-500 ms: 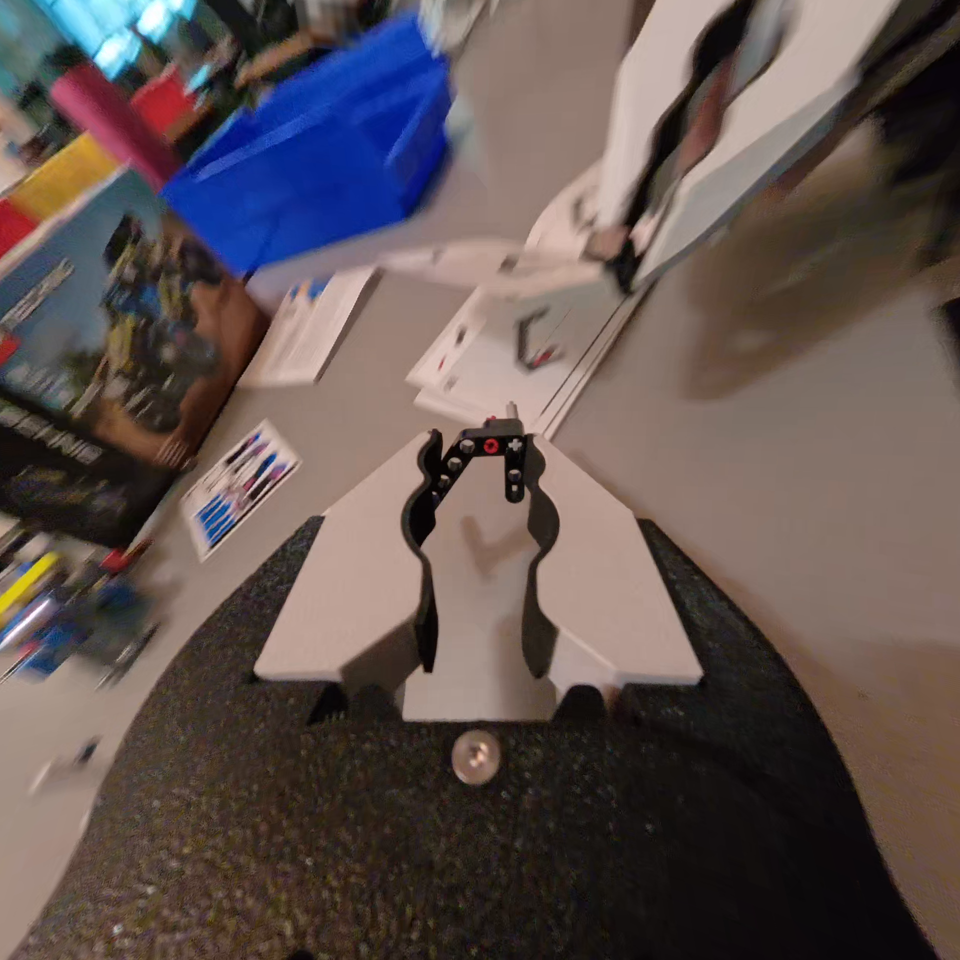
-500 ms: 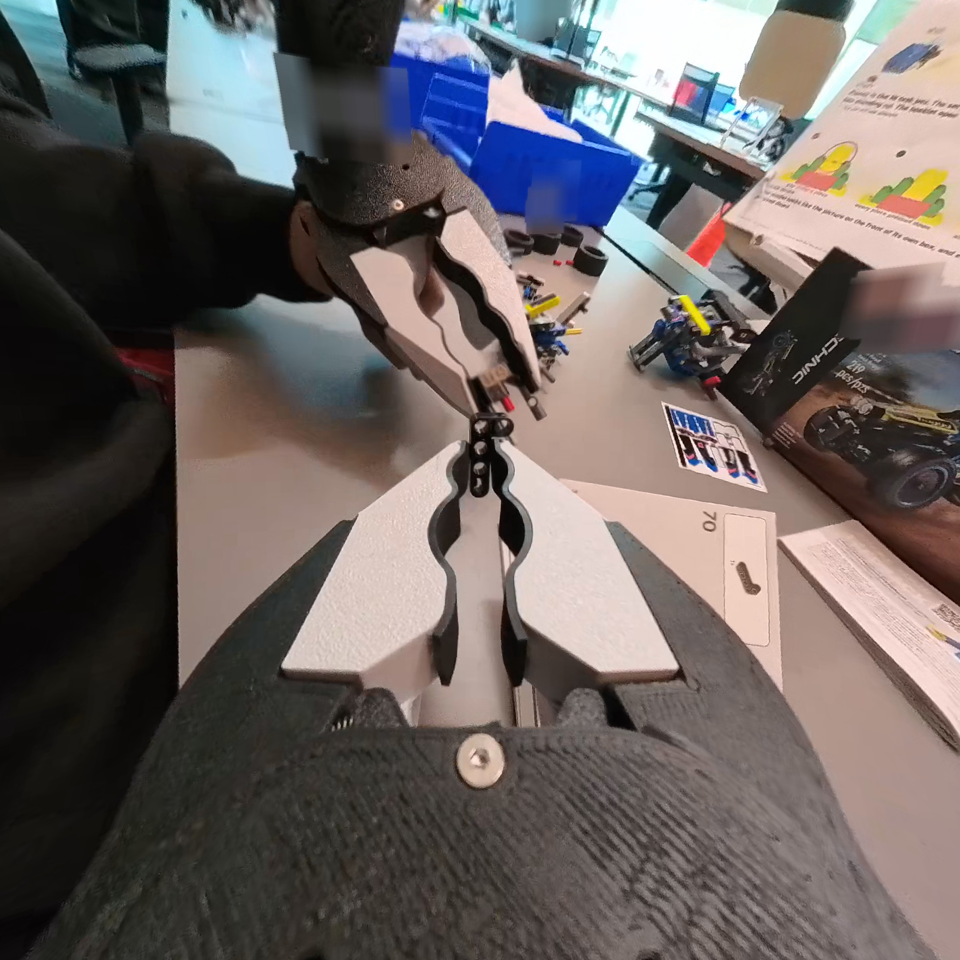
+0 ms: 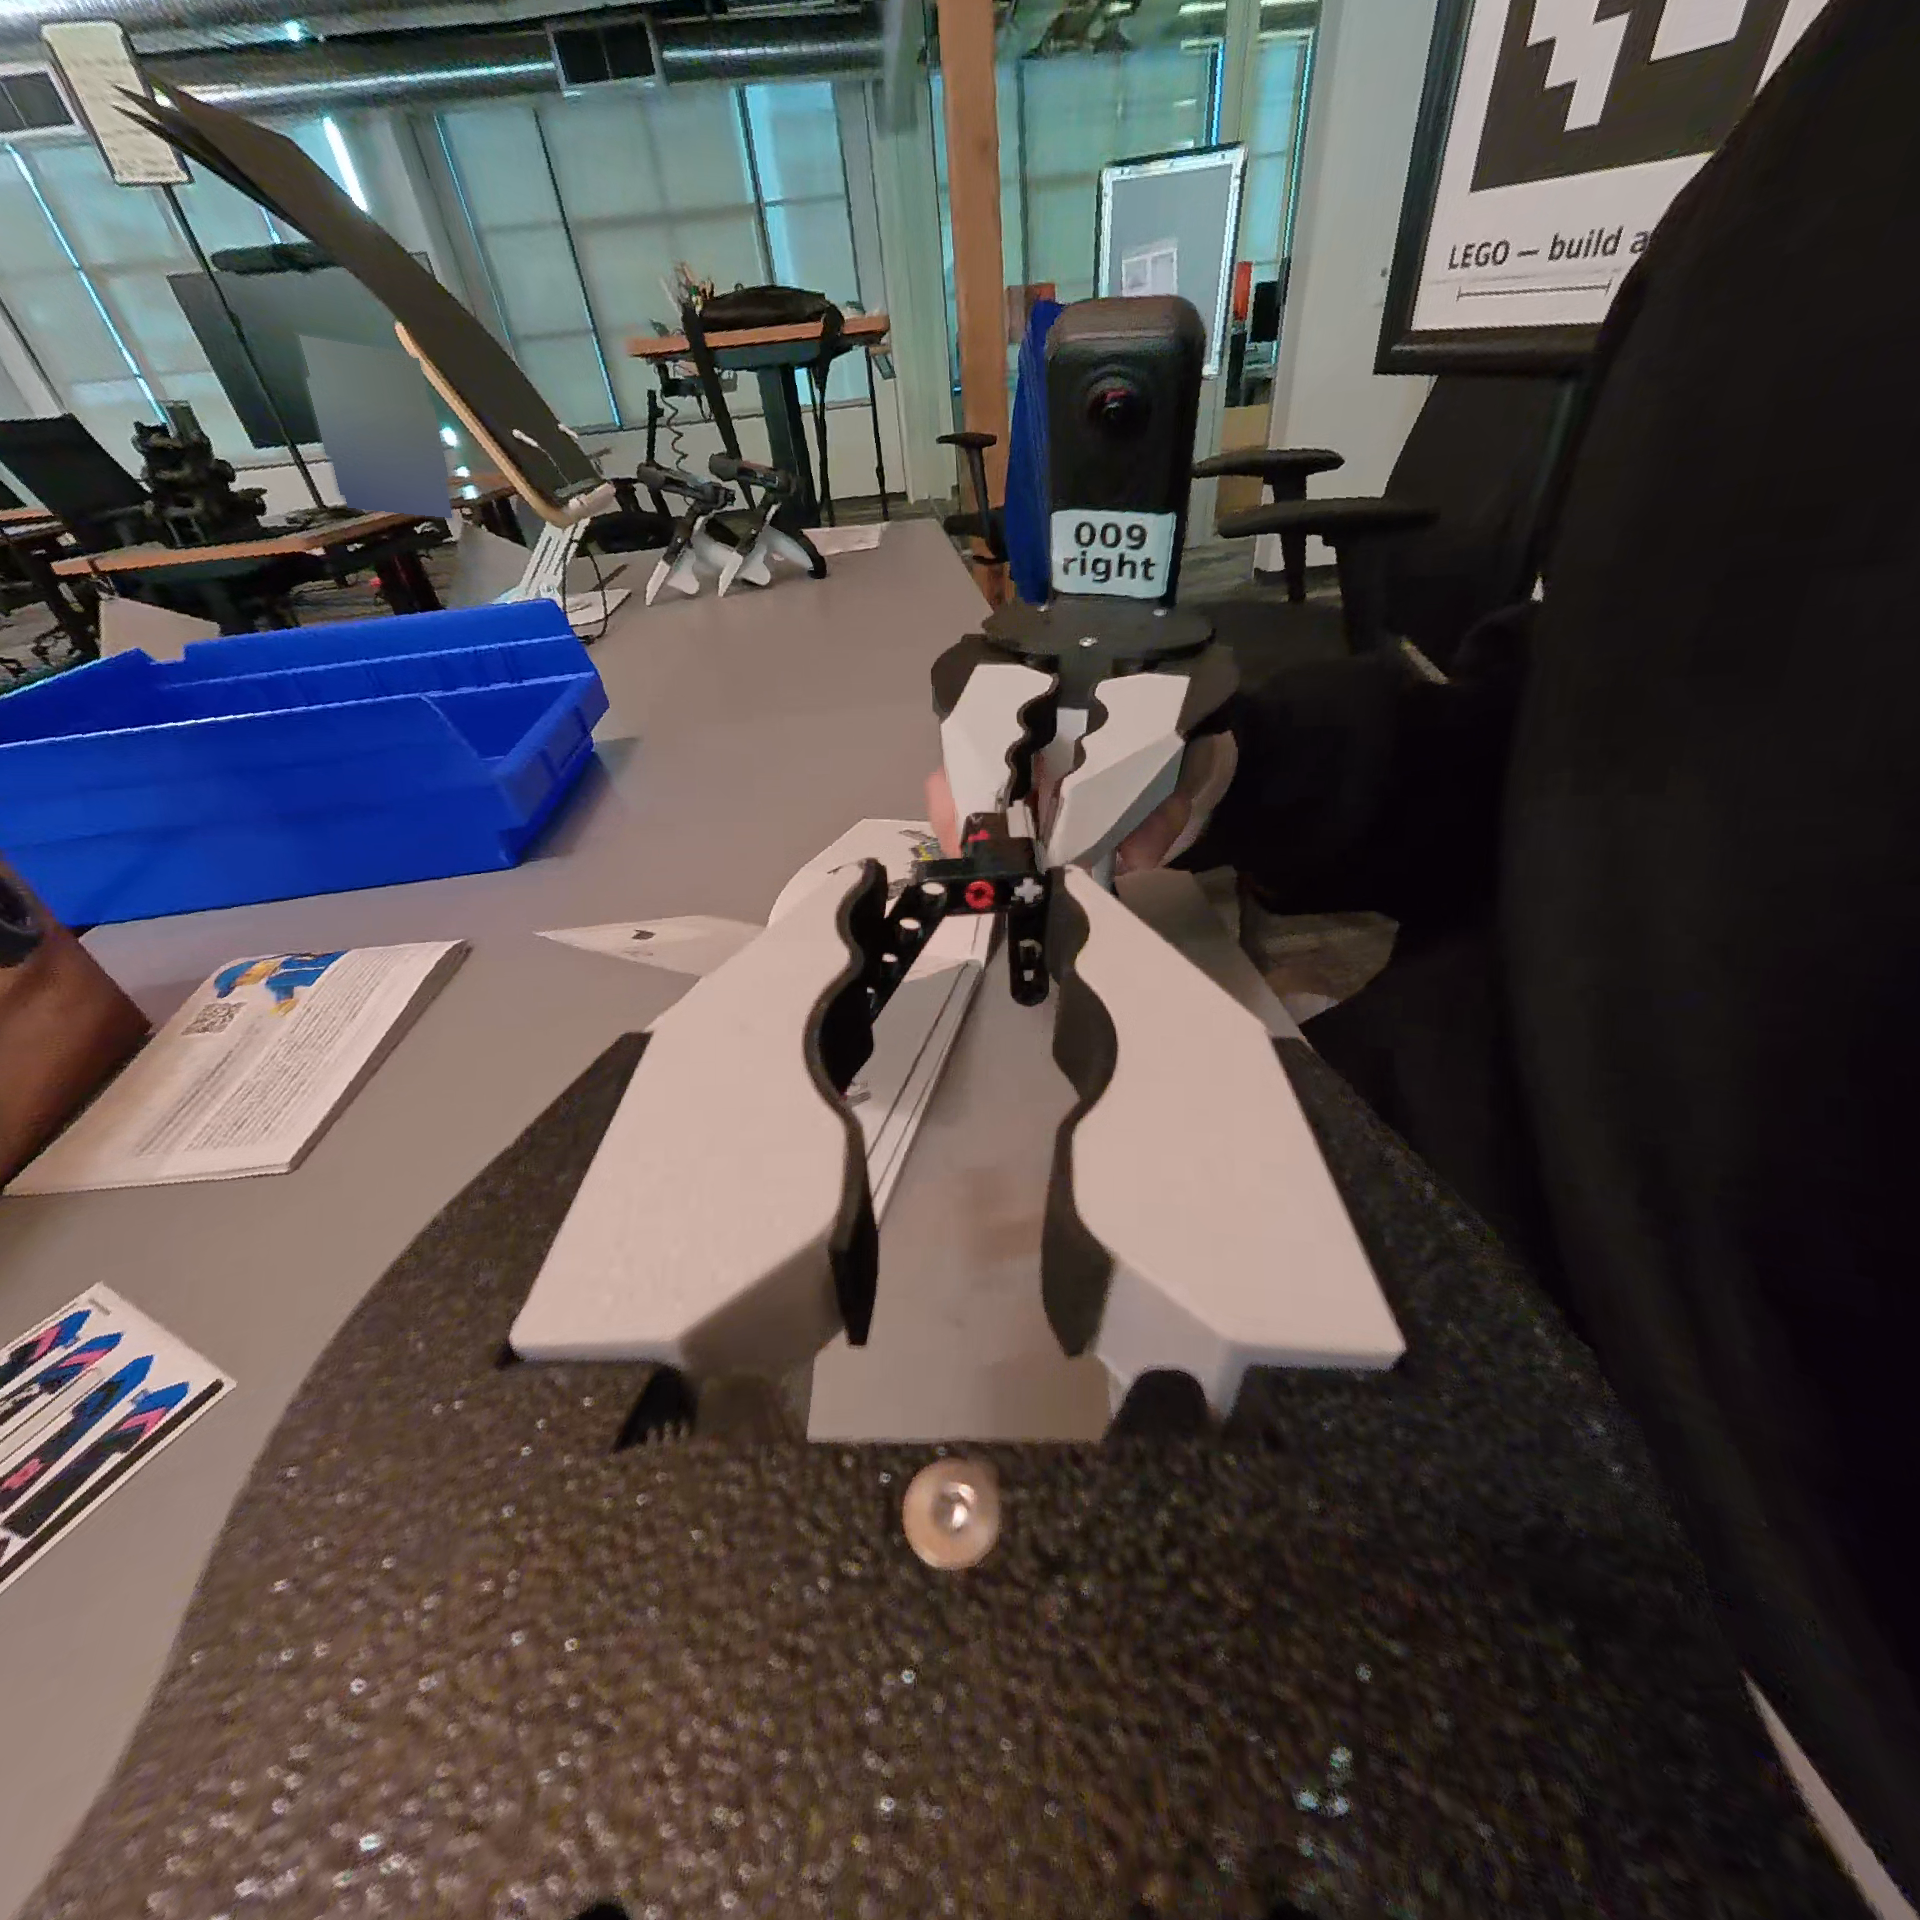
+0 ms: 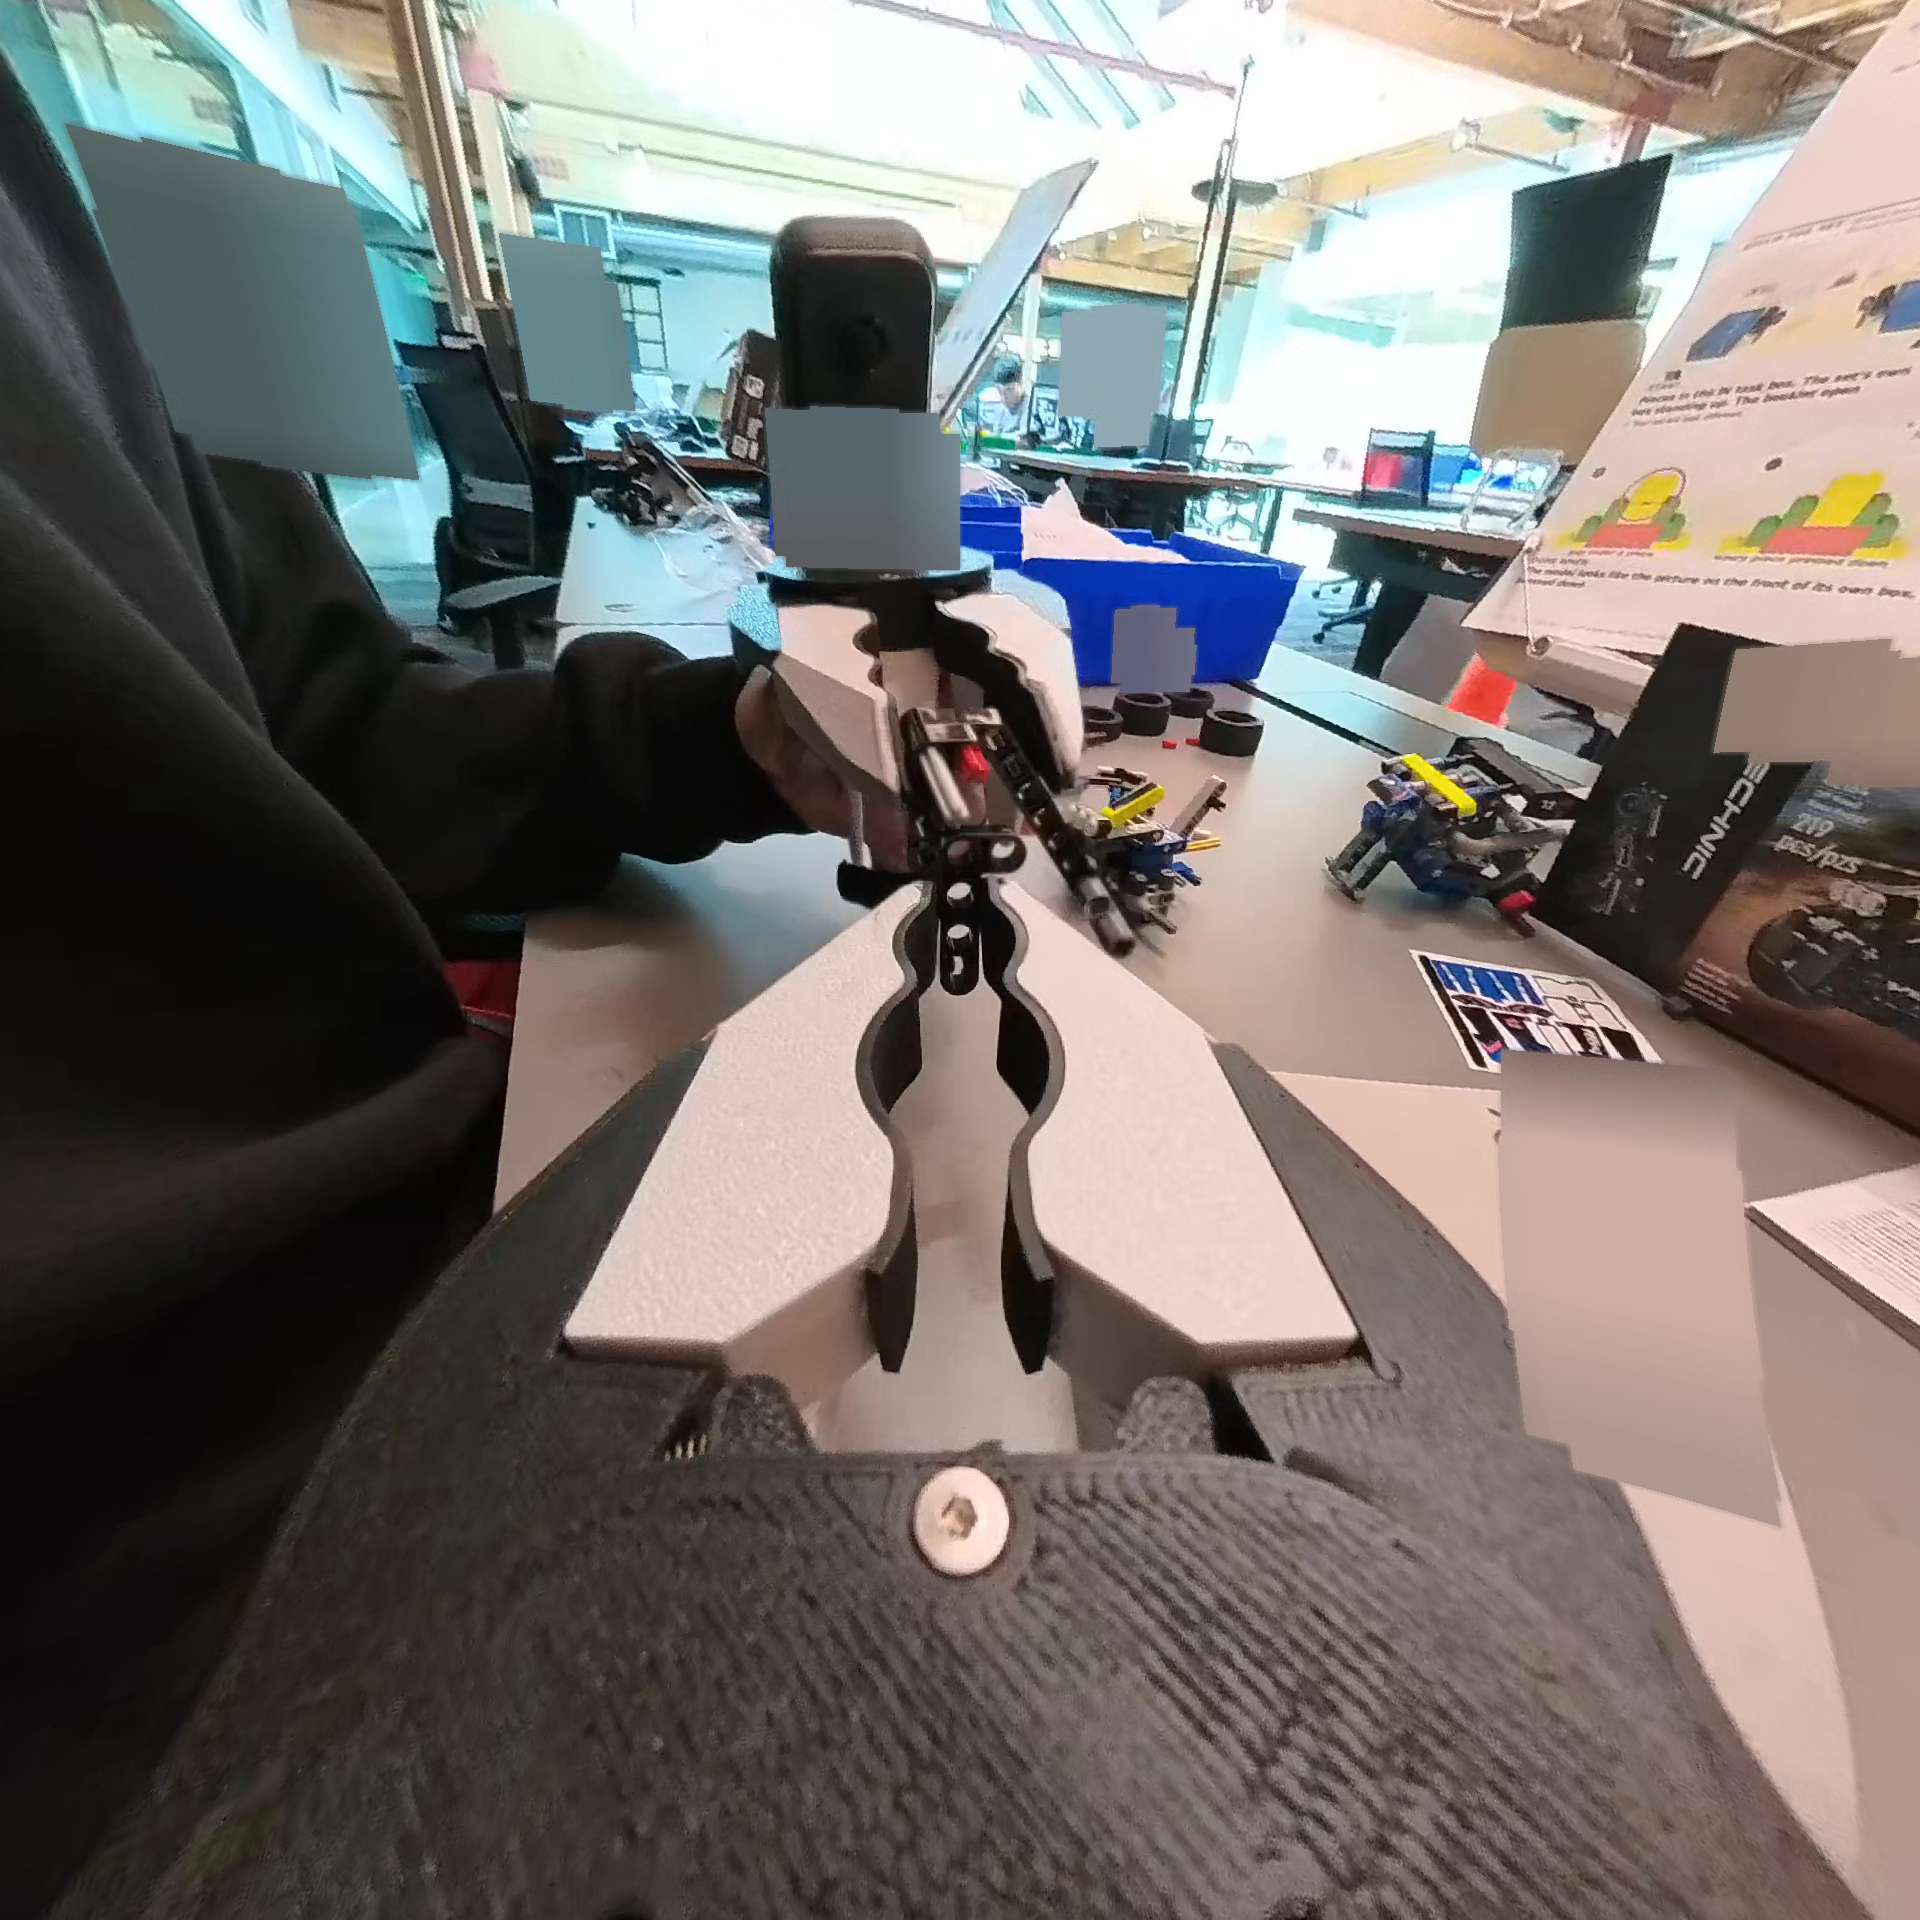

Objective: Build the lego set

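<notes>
In the left wrist view my left gripper [image 3: 968,894] is shut on a small black frame of holed beams [image 3: 940,909] with a red pin in its cross bar, held above the grey table [image 3: 748,748]. My right gripper [image 3: 1023,831] faces it tip to tip from just beyond. In the right wrist view my right gripper [image 4: 958,904] is shut on a short black holed beam [image 4: 958,935], pads pressed on both sides. The beam's far end meets the black frame [image 4: 951,769], which my left gripper [image 4: 940,743] holds opposite. A person's hands and dark sleeves hold both tools.
A blue bin [image 3: 291,748], an open booklet [image 3: 249,1049] and a sticker sheet [image 3: 83,1423] lie to the left. The right wrist view shows loose parts [image 4: 1153,842], black tyres [image 4: 1174,717], a partly built blue model [image 4: 1434,831] and a dark product box [image 4: 1714,883]. My two grippers' fingertips are within a few centimetres of each other. The partly built blue model [image 4: 1434,831] is about 30 centimetres from both grippers' fingertips.
Both grippers have tilted up from looking down at the table to level, still tip to tip. The left keeps the black frame, the right keeps the black beam.
</notes>
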The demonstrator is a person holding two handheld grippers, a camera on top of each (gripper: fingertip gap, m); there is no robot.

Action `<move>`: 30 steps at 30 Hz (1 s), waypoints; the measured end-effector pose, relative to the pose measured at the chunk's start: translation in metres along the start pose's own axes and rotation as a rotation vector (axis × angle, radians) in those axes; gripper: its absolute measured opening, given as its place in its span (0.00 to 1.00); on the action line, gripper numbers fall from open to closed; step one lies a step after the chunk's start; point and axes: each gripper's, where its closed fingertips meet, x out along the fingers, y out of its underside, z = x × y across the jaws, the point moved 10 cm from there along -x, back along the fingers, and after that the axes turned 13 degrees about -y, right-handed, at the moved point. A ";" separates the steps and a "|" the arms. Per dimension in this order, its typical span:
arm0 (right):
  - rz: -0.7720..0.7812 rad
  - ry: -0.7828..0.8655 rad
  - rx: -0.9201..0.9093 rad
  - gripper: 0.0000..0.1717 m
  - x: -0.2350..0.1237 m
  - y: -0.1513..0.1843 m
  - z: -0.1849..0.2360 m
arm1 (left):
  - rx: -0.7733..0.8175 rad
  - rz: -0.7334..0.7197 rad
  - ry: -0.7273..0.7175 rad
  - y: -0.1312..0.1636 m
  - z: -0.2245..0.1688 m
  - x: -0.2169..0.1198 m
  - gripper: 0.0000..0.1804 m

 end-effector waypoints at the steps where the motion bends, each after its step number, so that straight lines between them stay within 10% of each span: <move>1: -0.009 -0.004 -0.004 0.03 0.001 0.000 0.000 | 0.003 0.002 0.002 0.000 -0.001 0.000 0.15; 30: -0.069 -0.111 0.116 0.03 0.005 0.002 -0.001 | -0.140 0.037 0.089 0.008 0.000 0.004 0.15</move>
